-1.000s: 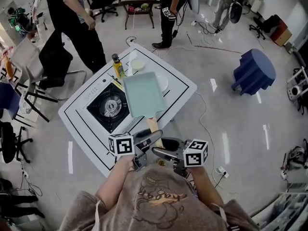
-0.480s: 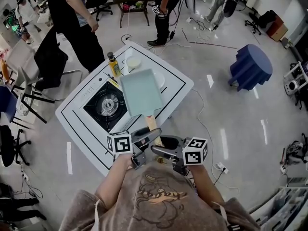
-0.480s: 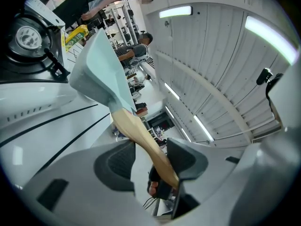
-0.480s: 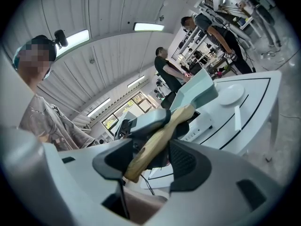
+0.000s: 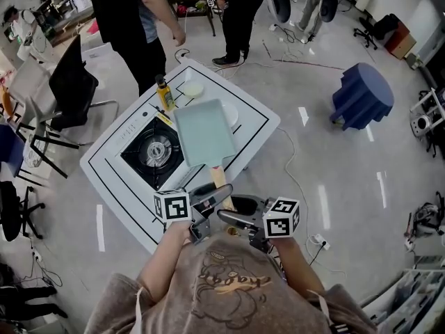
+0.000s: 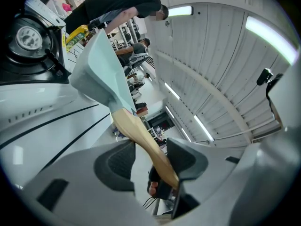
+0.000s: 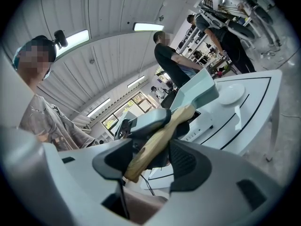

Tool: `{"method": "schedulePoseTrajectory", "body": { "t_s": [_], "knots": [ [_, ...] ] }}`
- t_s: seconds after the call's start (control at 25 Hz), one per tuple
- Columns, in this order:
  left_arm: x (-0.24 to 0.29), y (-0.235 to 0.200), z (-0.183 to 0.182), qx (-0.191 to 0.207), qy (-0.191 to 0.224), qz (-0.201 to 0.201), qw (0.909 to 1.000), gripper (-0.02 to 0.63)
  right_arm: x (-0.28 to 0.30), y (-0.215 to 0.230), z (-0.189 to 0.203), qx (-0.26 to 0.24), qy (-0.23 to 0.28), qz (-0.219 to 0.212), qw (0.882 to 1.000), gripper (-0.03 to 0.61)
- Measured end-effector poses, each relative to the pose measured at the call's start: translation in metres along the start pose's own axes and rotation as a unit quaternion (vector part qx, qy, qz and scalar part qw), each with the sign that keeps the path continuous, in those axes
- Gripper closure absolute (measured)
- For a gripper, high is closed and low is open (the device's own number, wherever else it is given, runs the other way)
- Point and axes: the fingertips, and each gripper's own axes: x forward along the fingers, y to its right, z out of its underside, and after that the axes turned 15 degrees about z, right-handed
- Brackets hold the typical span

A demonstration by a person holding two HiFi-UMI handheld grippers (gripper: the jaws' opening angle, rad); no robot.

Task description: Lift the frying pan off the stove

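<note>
The left tongs (image 5: 211, 199) and right tongs (image 5: 234, 218) both pinch the wooden handle (image 5: 221, 179) of the frying pan (image 5: 204, 132), which sticks out at their 12 o'clock, held above the counter (image 5: 257, 120), with the stove (image 5: 154, 152) at the pan's 9 o'clock

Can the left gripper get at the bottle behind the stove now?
Probably not. The left gripper is clamped on the pan handle, and the raised pan hangs roughly between it and the bottle.
</note>
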Motion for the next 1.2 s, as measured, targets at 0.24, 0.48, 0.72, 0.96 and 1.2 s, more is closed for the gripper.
{"method": "schedulePoseTrajectory", "body": {
  "t_s": [0.24,0.48,0.72,0.96,1.2],
  "knots": [
    [-0.0019,-0.0006,0.0,-0.001,-0.003,0.003,1.0,0.397,0.0022,-0.0016,0.0001,0.002,0.004,0.002,1.0,0.336],
    [0.0,-0.0003,0.0015,-0.006,-0.001,0.003,1.0,0.397,0.0001,-0.0013,-0.0003,0.009,0.002,0.003,1.0,0.336],
    [-0.0009,-0.0027,0.0023,-0.009,-0.001,0.001,1.0,0.397,0.0007,0.0001,0.0011,0.011,0.001,0.003,1.0,0.336],
    [-0.0018,-0.0043,0.0015,-0.007,0.0,-0.001,1.0,0.397,0.0025,0.0008,0.0011,0.016,0.002,0.001,1.0,0.334],
    [-0.0026,-0.0052,-0.0004,-0.005,0.005,-0.006,1.0,0.397,0.0021,0.001,-0.0005,0.012,-0.001,-0.001,1.0,0.334]
  ]
}}
